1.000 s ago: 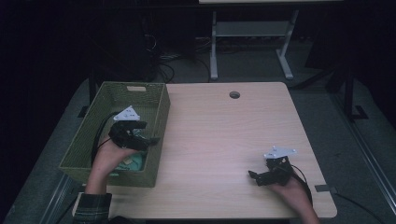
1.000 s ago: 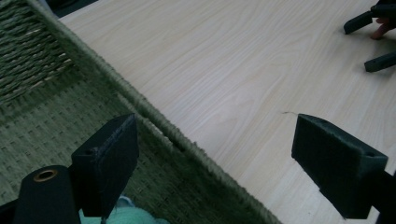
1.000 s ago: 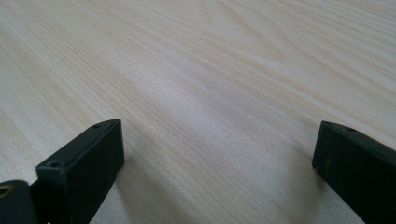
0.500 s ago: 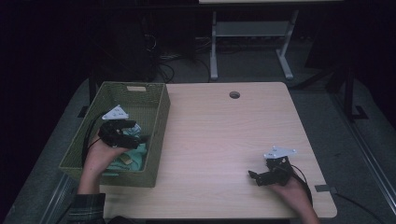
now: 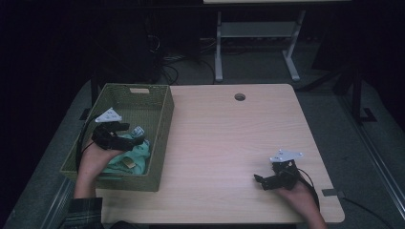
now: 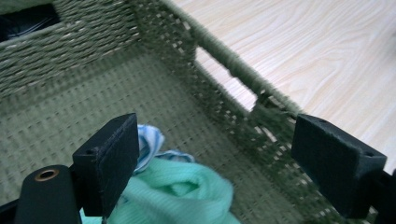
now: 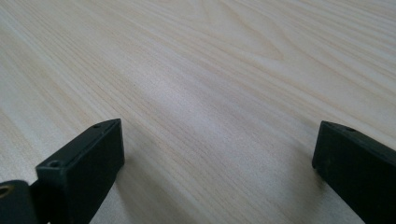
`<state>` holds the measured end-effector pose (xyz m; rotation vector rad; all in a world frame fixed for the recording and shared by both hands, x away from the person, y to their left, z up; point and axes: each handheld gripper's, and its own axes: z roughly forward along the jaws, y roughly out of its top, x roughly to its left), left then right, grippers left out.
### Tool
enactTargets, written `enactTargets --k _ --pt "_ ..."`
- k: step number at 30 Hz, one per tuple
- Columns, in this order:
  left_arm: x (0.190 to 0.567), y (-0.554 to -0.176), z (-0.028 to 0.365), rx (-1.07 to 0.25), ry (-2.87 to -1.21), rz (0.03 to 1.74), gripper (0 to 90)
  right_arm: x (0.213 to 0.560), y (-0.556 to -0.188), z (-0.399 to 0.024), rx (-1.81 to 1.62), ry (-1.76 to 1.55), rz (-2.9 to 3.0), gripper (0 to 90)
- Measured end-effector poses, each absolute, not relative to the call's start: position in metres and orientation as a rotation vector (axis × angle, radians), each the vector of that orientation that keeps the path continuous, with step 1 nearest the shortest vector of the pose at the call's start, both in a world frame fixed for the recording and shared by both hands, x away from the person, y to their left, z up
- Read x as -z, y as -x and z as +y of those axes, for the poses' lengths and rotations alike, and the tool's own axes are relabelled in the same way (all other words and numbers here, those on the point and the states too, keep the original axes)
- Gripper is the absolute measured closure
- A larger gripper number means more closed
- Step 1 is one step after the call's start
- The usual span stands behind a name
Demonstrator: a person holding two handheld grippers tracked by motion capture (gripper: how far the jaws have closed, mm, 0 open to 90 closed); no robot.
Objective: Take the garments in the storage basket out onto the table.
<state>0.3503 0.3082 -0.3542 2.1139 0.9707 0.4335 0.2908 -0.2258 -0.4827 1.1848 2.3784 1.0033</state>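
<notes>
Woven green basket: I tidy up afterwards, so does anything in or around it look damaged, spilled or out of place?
Nothing stands out. The woven green basket sits square at the table's left edge, weave intact. The crumpled mint-green cloth lies inside it, under the open left gripper.

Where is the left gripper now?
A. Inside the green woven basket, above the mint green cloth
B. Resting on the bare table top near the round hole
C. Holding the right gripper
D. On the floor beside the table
A: in the high view the left gripper is within the green woven basket, and its own view shows its open jaws just above the mint green cloth.
</notes>
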Motion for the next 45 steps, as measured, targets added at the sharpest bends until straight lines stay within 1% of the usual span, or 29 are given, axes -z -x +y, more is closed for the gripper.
enactTargets --k 10,19,30,45 --pt "0.366 -0.353 0.321 -0.437 -2.15 1.01 14.8 0.483 -0.291 -0.226 -1.003 -1.178 2.377 1.9" --pt "0.38 -0.357 0.328 -0.403 -2.202 1.054 14.7 0.483 -0.291 -0.226 -1.005 -1.177 2.377 1.9" --pt "0.393 -0.36 0.326 -0.321 -2.266 1.047 14.6 0.483 -0.291 -0.226 -1.004 -1.18 2.376 1.9" --pt "0.401 -0.363 0.321 -0.281 -2.341 1.065 14.7 0.483 -0.291 -0.226 -1.004 -1.179 2.376 1.9"
